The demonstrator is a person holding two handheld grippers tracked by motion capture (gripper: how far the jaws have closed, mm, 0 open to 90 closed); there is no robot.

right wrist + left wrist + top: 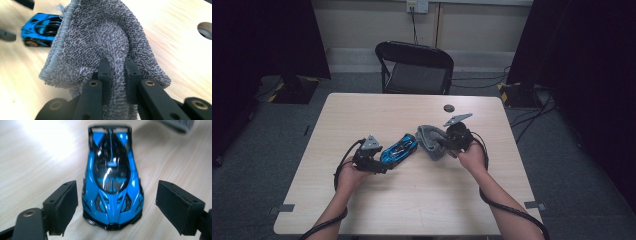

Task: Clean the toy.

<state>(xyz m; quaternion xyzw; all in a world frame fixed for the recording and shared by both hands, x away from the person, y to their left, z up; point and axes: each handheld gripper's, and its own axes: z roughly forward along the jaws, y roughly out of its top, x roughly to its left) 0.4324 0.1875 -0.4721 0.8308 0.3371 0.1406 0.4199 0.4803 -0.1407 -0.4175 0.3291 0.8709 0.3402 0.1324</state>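
Car sat loose between the left gripper's released jaws; right gripper, clenched on cloth, risked shoving it off unheld.

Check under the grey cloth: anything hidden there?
The grey cloth hangs pinched in the right gripper, lifted near the blue toy car. Bare table shows around it; the patch directly beneath its folds is covered.

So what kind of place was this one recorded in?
Probably an indoor recording room or lab: a plain wooden table on grey carpet, a black folding chair behind it, and dark curtains at the sides.
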